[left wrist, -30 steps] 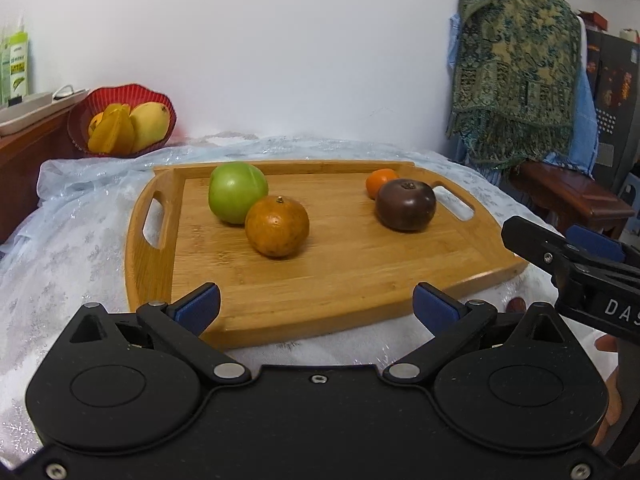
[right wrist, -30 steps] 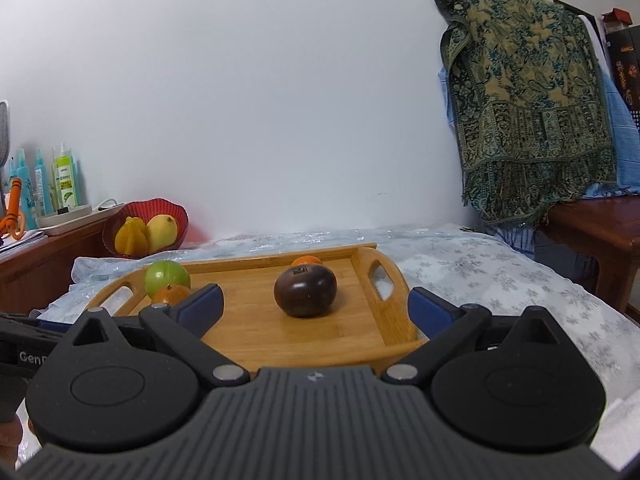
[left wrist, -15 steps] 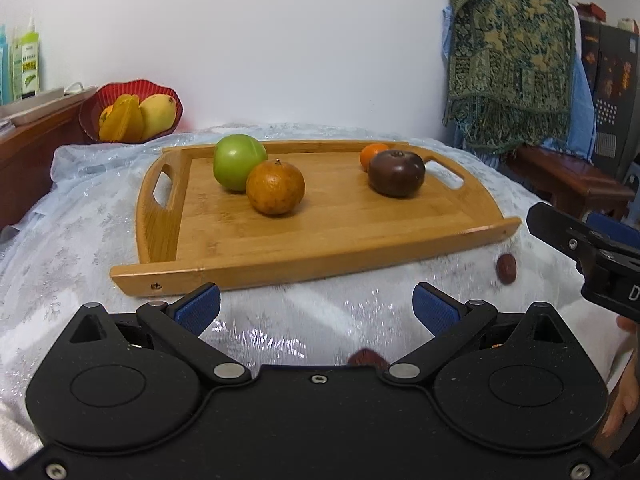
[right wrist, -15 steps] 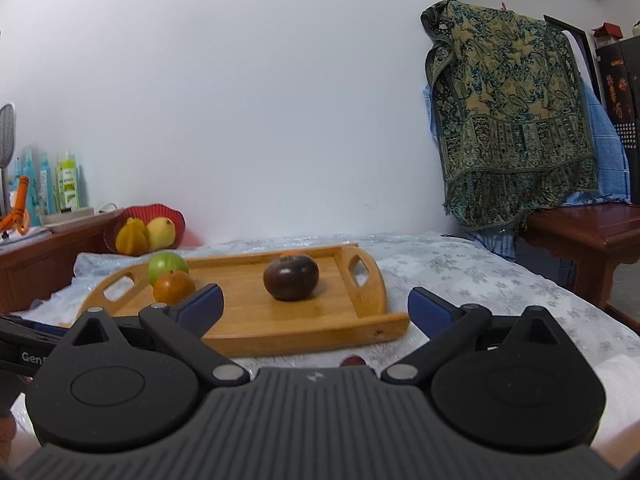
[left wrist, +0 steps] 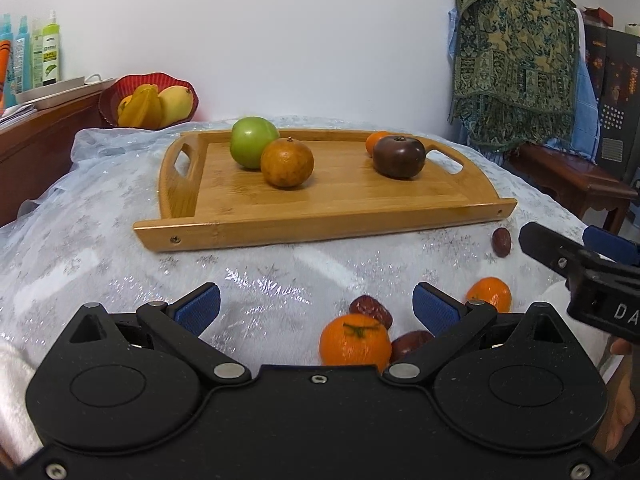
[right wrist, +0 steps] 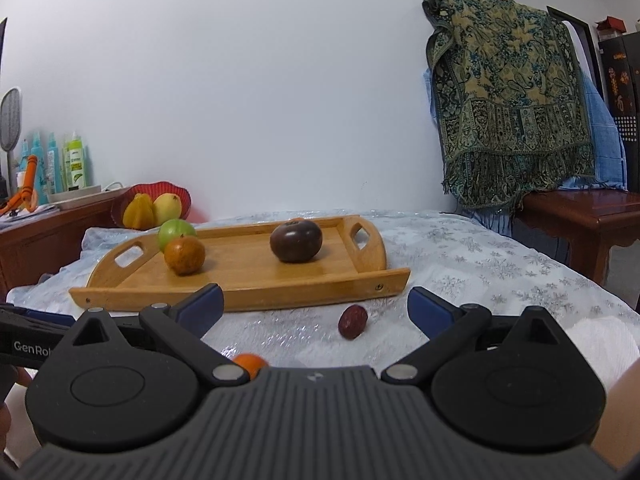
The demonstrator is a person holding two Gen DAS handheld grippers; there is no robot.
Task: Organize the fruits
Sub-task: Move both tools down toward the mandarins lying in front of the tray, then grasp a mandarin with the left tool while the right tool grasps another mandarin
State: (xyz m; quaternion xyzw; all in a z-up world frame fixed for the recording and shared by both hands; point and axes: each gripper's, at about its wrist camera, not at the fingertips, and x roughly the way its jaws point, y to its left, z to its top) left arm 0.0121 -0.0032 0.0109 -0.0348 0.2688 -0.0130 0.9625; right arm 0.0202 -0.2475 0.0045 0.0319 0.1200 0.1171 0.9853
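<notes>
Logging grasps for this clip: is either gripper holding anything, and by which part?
Nothing is held. The left gripper and right gripper are both open, above the tablecloth in front of the wooden tray.

Both wrist cameras sit low over the cloth-covered table (left wrist: 80,248), facing the white wall – the left one nearer the loose fruit. They share the wooden tray (left wrist: 328,216) (right wrist: 280,292), seen from the right camera further rightward.

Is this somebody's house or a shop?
Probably a house: a table with a shiny tablecloth, a shawl draped over furniture, and bottles on a wooden sideboard.
</notes>
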